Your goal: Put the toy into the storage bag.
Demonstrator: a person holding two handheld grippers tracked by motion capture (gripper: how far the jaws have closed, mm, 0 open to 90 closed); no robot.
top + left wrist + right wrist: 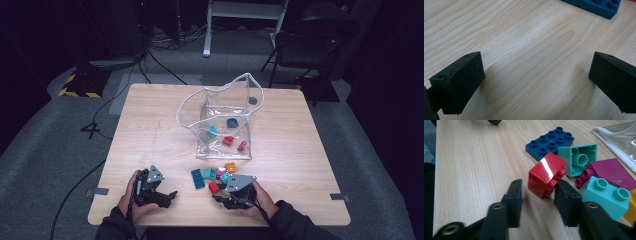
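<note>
A red brick (pixel 544 176) lies tipped on its side between the jaws of my right gripper (pixel 539 187), which is shut on it; one jaw presses on its studs. In the high view the red brick (pixel 214 187) sits at the front of a cluster, just ahead of the right gripper (pixel 220 196). My left gripper (pixel 169 196) rests low at the front left, and in its own view the left gripper (pixel 536 75) is open over bare wood. A flat blue brick (pixel 198 178) (pixel 550 143) (pixel 596 6) lies between the two hands.
A green brick (pixel 579 158), a magenta one (pixel 611 171), a light teal one (pixel 605 192) and an orange one (pixel 230 167) crowd beside the red brick. A clear plastic bag (pixel 186 107) holding several bricks stands open at the table's middle.
</note>
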